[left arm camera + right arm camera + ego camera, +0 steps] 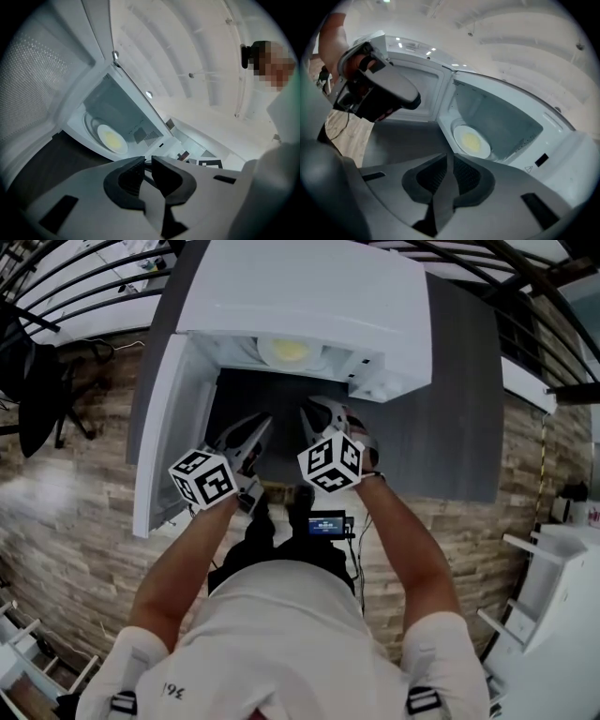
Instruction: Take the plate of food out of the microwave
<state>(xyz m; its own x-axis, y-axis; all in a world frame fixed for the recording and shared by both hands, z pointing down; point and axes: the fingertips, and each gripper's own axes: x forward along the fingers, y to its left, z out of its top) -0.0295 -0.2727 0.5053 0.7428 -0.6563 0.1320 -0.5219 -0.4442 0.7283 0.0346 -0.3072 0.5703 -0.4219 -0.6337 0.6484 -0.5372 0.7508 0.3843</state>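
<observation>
Top centre, inside microwave (309,296), plate of food (289,351): probably stiff, slick, breakable, best pinched at rim; left gripper (148,161), right gripper (450,157) empty, nearly closed.

Pale wood-plank floor (75,549) is spreading around a dark grey table (459,418). A black chair (37,399) is standing at the left, and a white shelving unit (562,615) is showing at the right edge. Overhead, a white ribbed ceiling (201,51) is arching across, brightly and evenly lit.
</observation>
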